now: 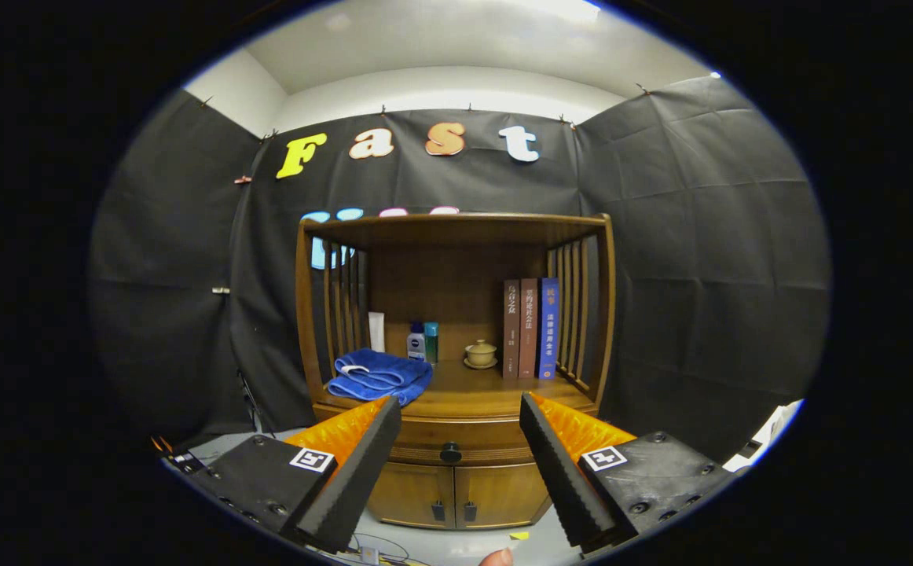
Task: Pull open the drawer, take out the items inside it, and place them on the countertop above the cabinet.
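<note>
The tongs (460, 440) are held level with fingers spread wide, gripping nothing, aimed at the brown wooden cabinet (456, 377). Its closed drawer, with a round dark knob (450, 452), sits between and beyond the fingertips, well apart from them.

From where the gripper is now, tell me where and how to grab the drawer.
Take the small dark round knob at the middle of the closed drawer front, coming straight from the front. It is the only part that juts out. The open gripper already frames it between its fingers, so closing across it probably suits.
</note>
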`<action>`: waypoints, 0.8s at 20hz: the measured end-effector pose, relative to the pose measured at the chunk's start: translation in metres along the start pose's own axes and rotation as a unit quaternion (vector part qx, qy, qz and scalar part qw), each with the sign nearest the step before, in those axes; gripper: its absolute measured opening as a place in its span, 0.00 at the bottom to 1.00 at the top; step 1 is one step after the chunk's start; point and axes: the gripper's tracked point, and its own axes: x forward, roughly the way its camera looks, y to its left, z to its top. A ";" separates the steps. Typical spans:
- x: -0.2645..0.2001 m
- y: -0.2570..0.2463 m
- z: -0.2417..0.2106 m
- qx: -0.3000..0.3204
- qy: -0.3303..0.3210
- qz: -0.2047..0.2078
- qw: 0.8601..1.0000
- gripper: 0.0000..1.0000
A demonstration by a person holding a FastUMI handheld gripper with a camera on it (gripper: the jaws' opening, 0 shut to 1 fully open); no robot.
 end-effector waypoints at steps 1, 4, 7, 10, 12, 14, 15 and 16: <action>0.011 0.005 -0.018 0.001 0.009 0.007 1.000 0.99; 0.048 0.014 -0.069 0.026 0.035 0.014 0.999 0.99; 0.080 0.014 -0.111 0.050 0.046 0.014 0.998 0.99; 0.116 0.014 -0.149 0.048 0.055 0.013 0.997 0.99; 0.138 0.013 -0.172 0.049 0.066 0.010 0.997 1.00; 0.158 0.011 -0.194 0.041 0.082 0.004 0.996 1.00; 0.166 0.011 -0.204 0.041 0.092 0.004 0.995 1.00; 0.172 0.014 -0.212 0.045 0.098 0.007 0.994 1.00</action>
